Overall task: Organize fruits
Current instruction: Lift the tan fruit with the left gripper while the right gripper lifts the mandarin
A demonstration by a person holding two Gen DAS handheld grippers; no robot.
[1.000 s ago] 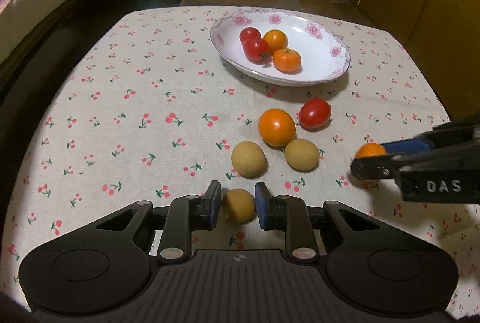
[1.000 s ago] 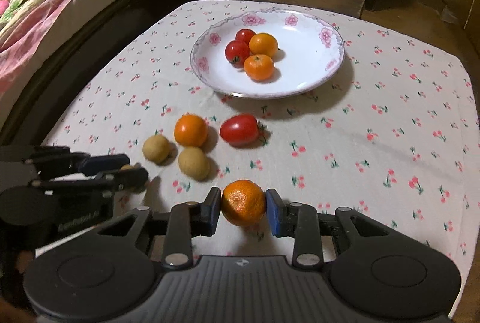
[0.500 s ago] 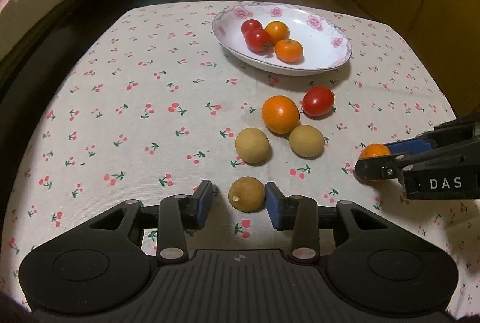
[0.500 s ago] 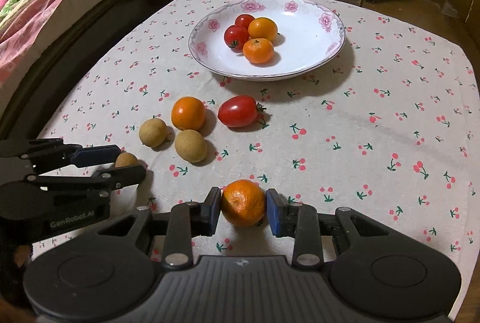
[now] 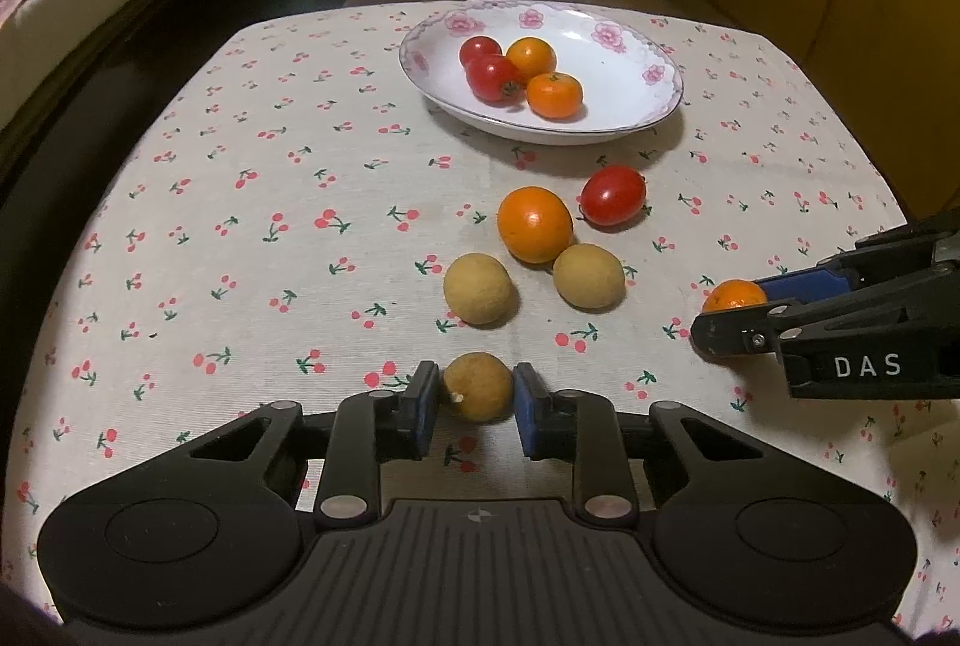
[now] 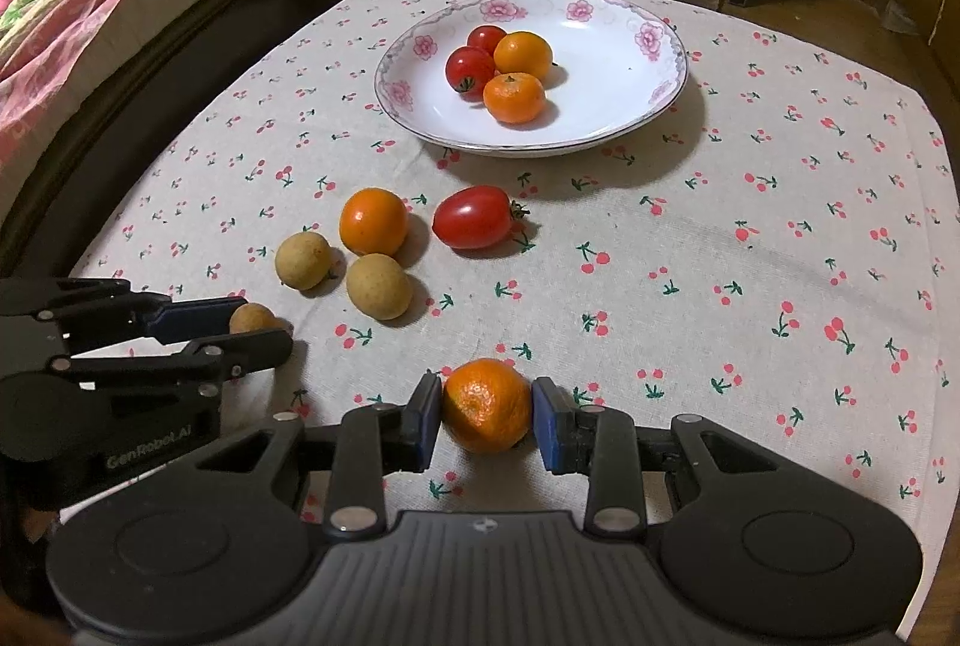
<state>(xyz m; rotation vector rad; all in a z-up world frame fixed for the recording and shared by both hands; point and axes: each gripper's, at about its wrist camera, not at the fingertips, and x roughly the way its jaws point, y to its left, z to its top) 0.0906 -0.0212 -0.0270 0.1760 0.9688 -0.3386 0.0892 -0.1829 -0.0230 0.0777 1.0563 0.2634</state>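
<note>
Left wrist view: the left gripper (image 5: 477, 409) has its blue pads pressed on either side of a small tan longan (image 5: 478, 386) that sits on the cherry-print tablecloth (image 5: 252, 226) — its jaws have just closed in on this fruit after briefly widening. Taking the flowered plate (image 5: 636, 57) as landmark, two more longans (image 5: 479, 289) (image 5: 588, 276) lie on the near side of it, with a round orange fruit (image 5: 534, 224) touching the right-hand one and a red tomato (image 5: 613, 195) just beside that, nearer the plate. Inside the plate sit two small tomatoes (image 5: 489, 69) and two orange fruits (image 5: 543, 75), bunched toward its left half. Well to the near right of the plate, the right gripper (image 5: 729, 316) comes in from the frame edge with a mandarin (image 5: 733, 295) between its fingers. Right wrist view: the right gripper (image 6: 486, 415) is clamped on the mandarin (image 6: 487, 404), both pads against its skin, low over the cloth on the near side of the plate (image 6: 654, 39). The loose orange fruit (image 6: 373, 221), tomato (image 6: 473, 224) and two longans (image 6: 303, 260) (image 6: 378, 286) lie between plate and gripper, to the left. Farther to the near left of the plate, the left gripper (image 6: 264, 325) shows side-on, its fingers shut around the third longan (image 6: 252, 318) — only part of that fruit is visible.
</note>
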